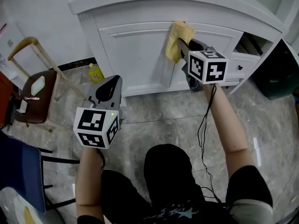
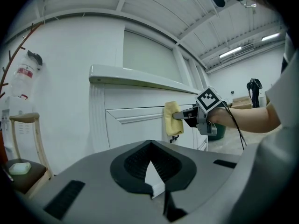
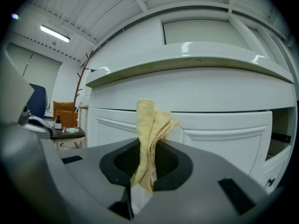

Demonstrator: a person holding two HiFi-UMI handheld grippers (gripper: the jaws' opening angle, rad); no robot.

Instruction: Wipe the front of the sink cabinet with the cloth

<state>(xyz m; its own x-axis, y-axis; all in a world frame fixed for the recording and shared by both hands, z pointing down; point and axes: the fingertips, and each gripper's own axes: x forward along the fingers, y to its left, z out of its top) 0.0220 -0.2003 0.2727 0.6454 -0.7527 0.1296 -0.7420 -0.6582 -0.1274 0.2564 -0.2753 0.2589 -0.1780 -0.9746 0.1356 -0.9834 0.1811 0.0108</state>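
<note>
Pinching the yellow cloth point(image 1: 179, 34) in clenched jaws, the right gripper point(image 1: 182, 48) holds it against the upper edge of the door panel on the sink cabinet point(image 1: 135, 59), while the left gripper point(image 1: 111, 84) hangs well back, its jaws closed on nothing. Judging by its limp folds, the cloth is light and soft. It is best gripped by its bunched middle, so a pad stands ahead of the hard jaw tips.
</note>
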